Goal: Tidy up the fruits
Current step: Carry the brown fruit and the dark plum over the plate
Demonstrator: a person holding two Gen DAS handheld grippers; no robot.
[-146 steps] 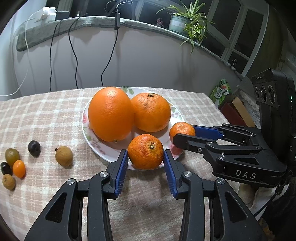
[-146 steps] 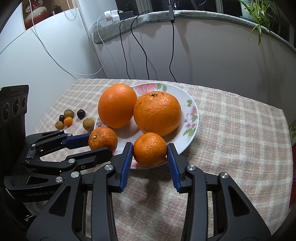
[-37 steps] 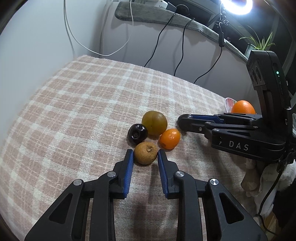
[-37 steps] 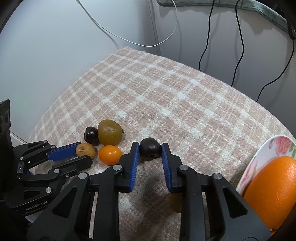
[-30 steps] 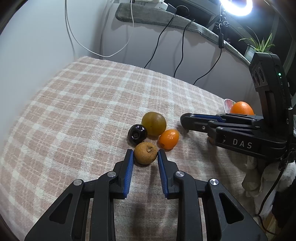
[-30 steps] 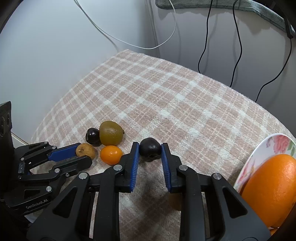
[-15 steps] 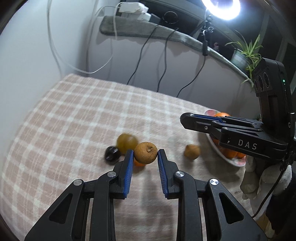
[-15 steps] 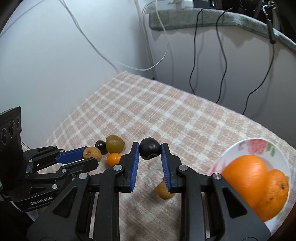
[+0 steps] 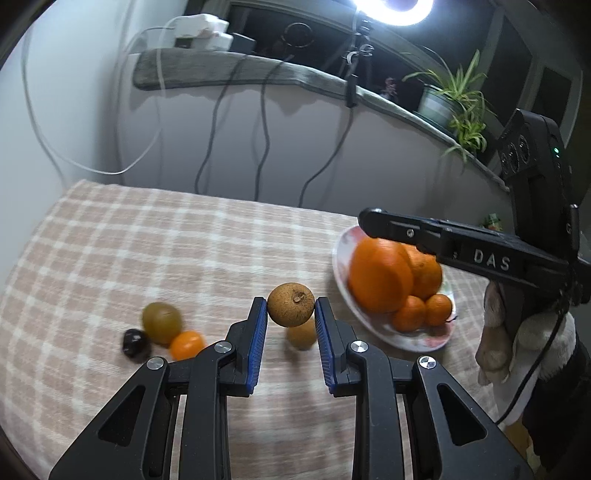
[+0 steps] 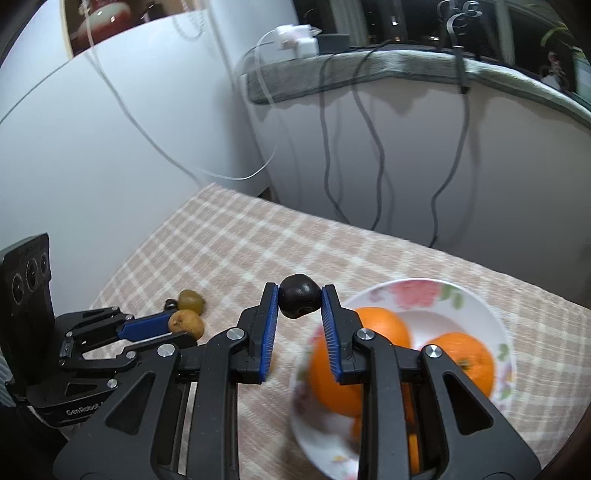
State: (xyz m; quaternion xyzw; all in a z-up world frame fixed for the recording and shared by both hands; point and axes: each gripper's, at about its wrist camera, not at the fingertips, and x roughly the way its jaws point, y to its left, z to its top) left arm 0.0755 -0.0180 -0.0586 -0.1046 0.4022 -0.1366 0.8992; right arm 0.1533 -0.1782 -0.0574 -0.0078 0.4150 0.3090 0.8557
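Note:
My left gripper (image 9: 291, 306) is shut on a small round brown fruit (image 9: 291, 303), held above the checked tablecloth (image 9: 147, 236). My right gripper (image 10: 299, 297) is shut on a small dark fruit (image 10: 299, 296), lifted near the floral plate (image 10: 476, 299). That plate (image 9: 341, 254) holds two big oranges (image 9: 380, 278) and two small tangerines (image 9: 423, 312). On the cloth lie a greenish fruit (image 9: 161, 322), a dark fruit (image 9: 136, 342), a small orange fruit (image 9: 186, 344) and another brown fruit (image 9: 301, 334) below my left fingers. The right gripper (image 9: 373, 223) shows side-on in the left view.
Cables (image 9: 258, 140) hang down the pale wall behind the table. A grey ledge (image 9: 221, 72) carries chargers and a potted plant (image 9: 448, 99). A ring light (image 9: 391, 9) glares at the top. The person's gloved hand (image 9: 517, 332) holds the right gripper.
Both grippers have risen with their fruits and swung right toward the plate. The plate with oranges has come into fuller view, and the fruit cluster has slid left and lower.

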